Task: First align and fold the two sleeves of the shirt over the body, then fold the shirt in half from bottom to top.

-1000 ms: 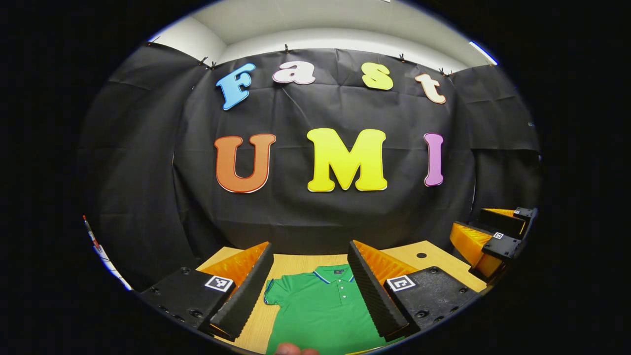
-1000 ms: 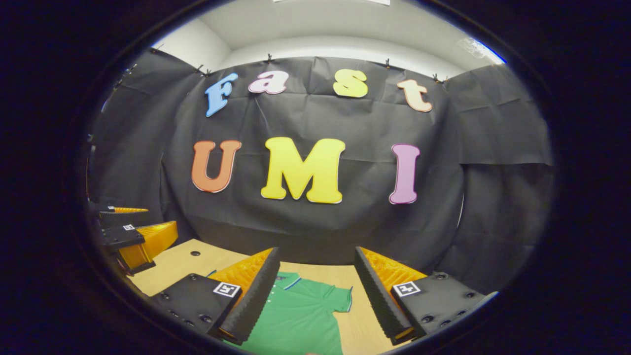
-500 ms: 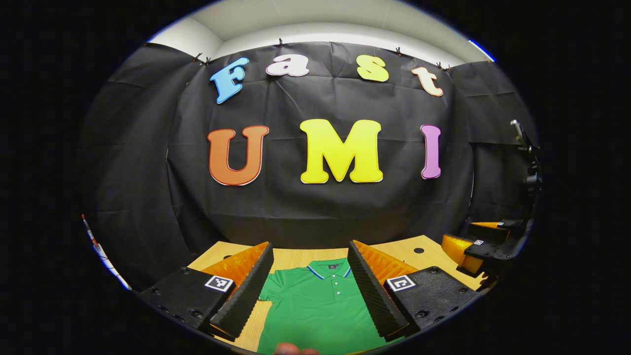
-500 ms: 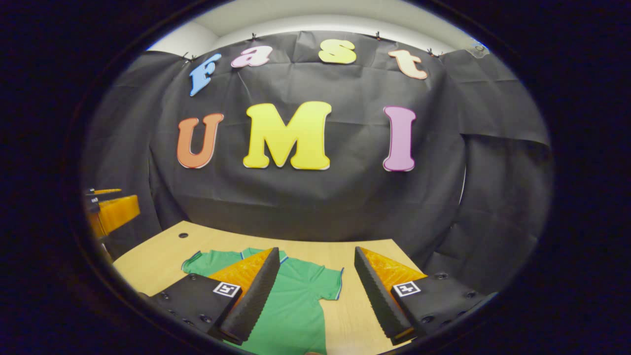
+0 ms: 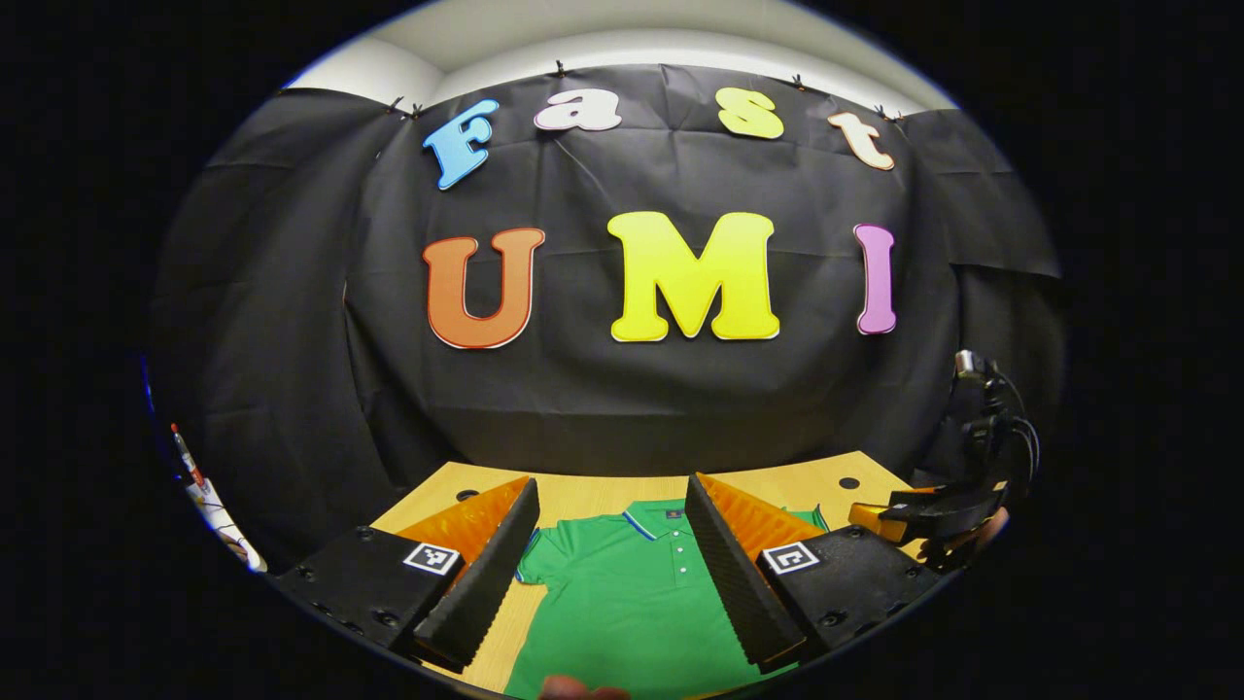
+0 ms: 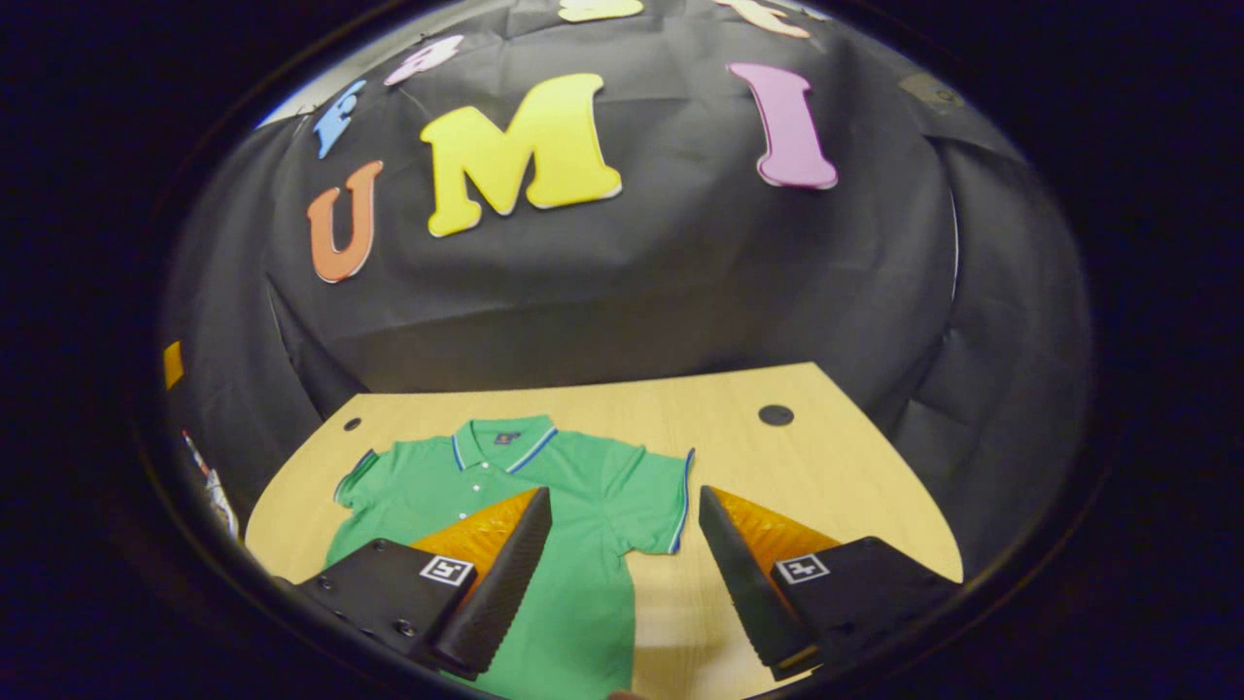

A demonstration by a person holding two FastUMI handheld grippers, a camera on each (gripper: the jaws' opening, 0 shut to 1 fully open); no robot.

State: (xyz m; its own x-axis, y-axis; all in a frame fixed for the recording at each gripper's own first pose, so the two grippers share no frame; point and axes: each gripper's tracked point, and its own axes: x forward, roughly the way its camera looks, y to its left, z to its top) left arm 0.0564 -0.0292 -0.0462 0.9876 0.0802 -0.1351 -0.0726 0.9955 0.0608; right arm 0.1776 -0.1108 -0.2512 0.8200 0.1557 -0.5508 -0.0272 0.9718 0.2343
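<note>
Shirt: we see the green polo shirt (image 6: 544,506) lying flat and face up on the wooden table (image 6: 826,486), collar toward the booth wall, both sleeves spread out and unfolded.
Left gripper (image 5: 610,574): we hold it above the shirt's chest with jaws apart, gripping nothing.
Right gripper (image 6: 622,574): jaws apart and empty, aimed at the shirt's right sleeve (image 6: 656,496).
Risk: if we pinch only the striped cuff, we judge the sleeve may bunch or drag the body askew, spoiling alignment.
View difference: the right gripper view gives us the whole collar-to-sleeve spread; the left gripper view shows the other gripper (image 5: 914,515) at the table's edge.
</note>
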